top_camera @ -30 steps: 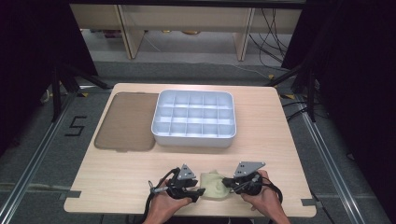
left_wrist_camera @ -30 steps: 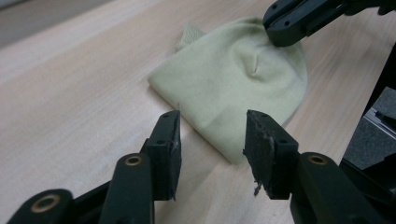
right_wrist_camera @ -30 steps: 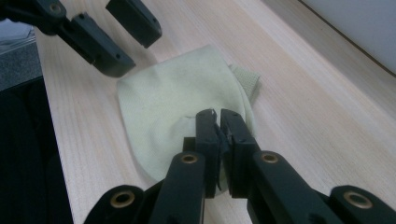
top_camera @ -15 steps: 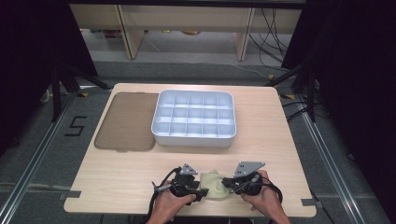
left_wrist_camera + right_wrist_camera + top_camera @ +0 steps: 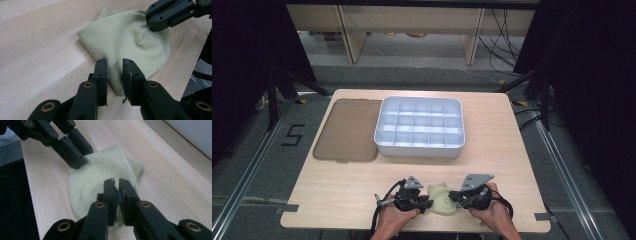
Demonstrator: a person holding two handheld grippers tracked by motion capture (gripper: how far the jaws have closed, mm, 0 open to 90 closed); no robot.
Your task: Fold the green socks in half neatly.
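One pale yellow-green cloth (image 5: 441, 198) lies folded on the wooden worktop (image 5: 337, 190) near its front edge, between two grippers. The left gripper (image 5: 114, 68) has its jaws narrow, having just been closing, with a fold of the cloth's near edge between them and both pads against the fabric. The right gripper (image 5: 116, 185) has its jaws drawn nearly together, pinching a small bunch of the cloth. In the high view, the left gripper (image 5: 424, 202) touches the cloth's left side and the right gripper (image 5: 453, 198) its right side, each held in one hand. Farther back stand one white tray (image 5: 419, 149) divided into fifteen compartments and, just beside it on the left, one brown flat lid (image 5: 346, 130).
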